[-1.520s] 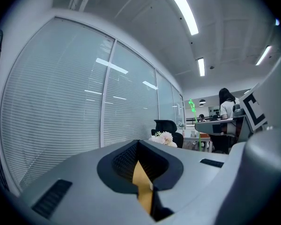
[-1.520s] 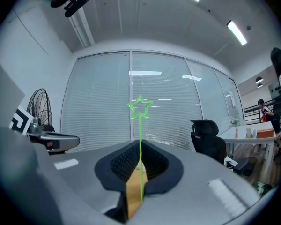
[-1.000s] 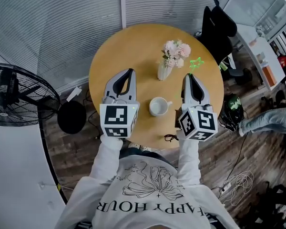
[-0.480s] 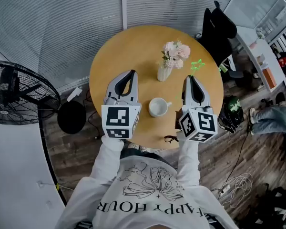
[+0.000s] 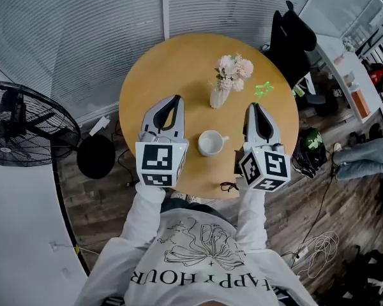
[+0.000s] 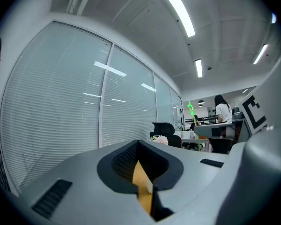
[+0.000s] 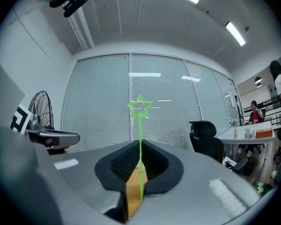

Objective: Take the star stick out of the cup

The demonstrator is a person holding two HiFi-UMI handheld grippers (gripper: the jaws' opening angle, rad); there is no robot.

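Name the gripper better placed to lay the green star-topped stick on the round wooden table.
Right. The right gripper is shut on the green star-topped stick, already clear of the white ceramic cup. The left gripper is shut and empty.

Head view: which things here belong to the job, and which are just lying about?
Job:
- star stick, gripped in the shut right claw
- cup, the stick out of it

Lying about:
- flower vase
- fan on the floor
- left claw, shut on nothing
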